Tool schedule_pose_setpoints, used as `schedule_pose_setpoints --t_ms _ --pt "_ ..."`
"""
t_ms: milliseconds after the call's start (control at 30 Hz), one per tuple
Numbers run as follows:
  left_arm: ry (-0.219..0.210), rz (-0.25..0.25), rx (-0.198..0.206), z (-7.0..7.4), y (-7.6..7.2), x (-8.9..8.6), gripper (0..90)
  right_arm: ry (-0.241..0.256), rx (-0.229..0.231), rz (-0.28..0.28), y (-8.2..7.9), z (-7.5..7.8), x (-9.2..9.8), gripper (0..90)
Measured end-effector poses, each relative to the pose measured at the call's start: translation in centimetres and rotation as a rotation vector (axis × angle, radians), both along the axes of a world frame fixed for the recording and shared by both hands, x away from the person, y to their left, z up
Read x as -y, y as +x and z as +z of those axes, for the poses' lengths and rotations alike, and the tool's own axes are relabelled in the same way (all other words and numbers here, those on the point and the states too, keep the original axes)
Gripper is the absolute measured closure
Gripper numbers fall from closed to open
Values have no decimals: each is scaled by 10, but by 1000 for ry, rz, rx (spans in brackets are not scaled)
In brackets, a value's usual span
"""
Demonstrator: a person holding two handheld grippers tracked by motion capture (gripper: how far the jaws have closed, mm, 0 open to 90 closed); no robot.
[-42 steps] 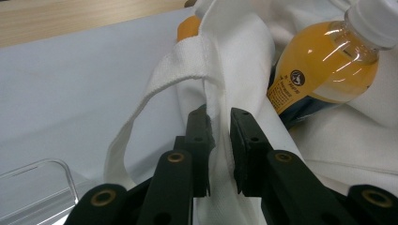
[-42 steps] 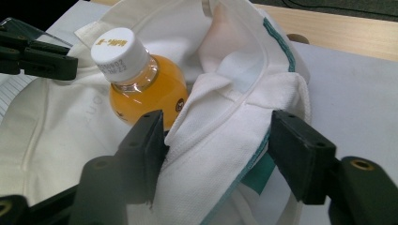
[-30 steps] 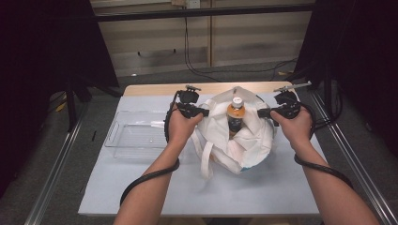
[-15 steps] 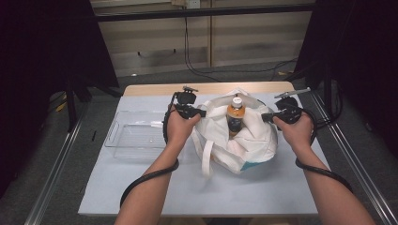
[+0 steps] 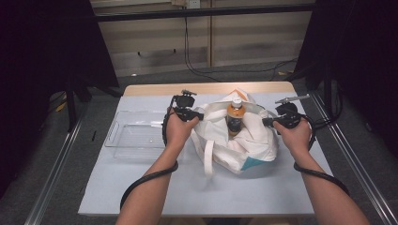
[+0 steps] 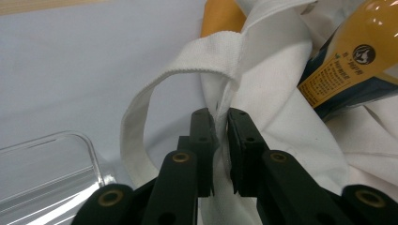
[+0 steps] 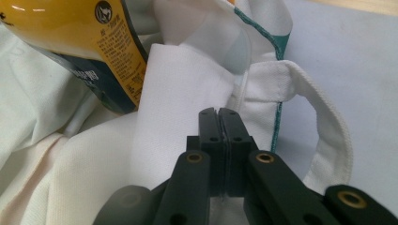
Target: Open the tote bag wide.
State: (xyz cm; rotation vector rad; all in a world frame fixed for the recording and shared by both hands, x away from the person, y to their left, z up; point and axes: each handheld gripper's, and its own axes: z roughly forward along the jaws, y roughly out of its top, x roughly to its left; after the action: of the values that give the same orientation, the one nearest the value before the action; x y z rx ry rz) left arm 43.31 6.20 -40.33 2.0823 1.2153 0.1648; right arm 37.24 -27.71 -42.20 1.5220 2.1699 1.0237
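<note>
A white cloth tote bag (image 5: 244,140) lies mid-table with an amber bottle (image 5: 234,118) standing upright in its open mouth. My left gripper (image 5: 200,116) is shut on the bag's left rim, and in the left gripper view its jaws (image 6: 220,117) pinch the fabric edge just under a strap loop (image 6: 141,117). My right gripper (image 5: 266,122) is shut on the bag's right rim; in the right gripper view (image 7: 218,115) cloth sits between the closed jaws. The bottle's yellow label (image 7: 84,42) lies close by, also seen in the left gripper view (image 6: 356,61).
A clear plastic tray (image 5: 136,136) sits left of the bag, its corner in the left gripper view (image 6: 47,164). A grey-blue mat (image 5: 187,192) covers the table. Cables trail from both grippers along the forearms. Metal rails run along both table sides.
Both grippers have kept their hold on the rim. The right one has drawn slightly outward and toward the person; the bag's mouth has sagged lower and more of the bottle stands exposed.
</note>
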Motion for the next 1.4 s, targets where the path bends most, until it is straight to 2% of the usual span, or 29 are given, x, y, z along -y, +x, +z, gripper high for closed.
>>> schedule_pose_setpoints --t_ms 67,133,333,433,633,767,967,1033,1167,1233,1367,1400 --pt "-2 -4 -3 -1 0 -1 814 9 -1 -8 0 -1 0 896" --pt "-23 -6 -6 1 0 -2 810 18 3 -3 0 0 1 895" --pt "-43 -37 22 12 -1 0 770 34 22 2 -1 9 1 889" --pt "-39 -30 44 18 -1 2 709 22 44 7 -1 13 -2 888" --pt "-50 -14 68 30 0 -1 663 16 51 13 -1 18 -4 886" --pt "-74 -10 103 41 -1 -1 672 13 57 15 -1 21 -5 888" --pt "-108 -37 94 46 -4 6 764 6 56 23 -1 24 -7 888" --pt "-123 -60 85 44 -5 10 793 4 57 25 0 24 -7 888" --pt "-116 -99 56 33 -7 21 830 9 59 23 0 24 -7 883" --pt "-115 -105 55 27 -7 24 830 17 66 16 -1 25 -6 874" --pt "-92 -121 37 16 -5 28 853 17 94 -3 -2 29 -5 779" --pt "-108 -114 34 13 -4 28 857 20 109 -5 -3 31 -5 746"
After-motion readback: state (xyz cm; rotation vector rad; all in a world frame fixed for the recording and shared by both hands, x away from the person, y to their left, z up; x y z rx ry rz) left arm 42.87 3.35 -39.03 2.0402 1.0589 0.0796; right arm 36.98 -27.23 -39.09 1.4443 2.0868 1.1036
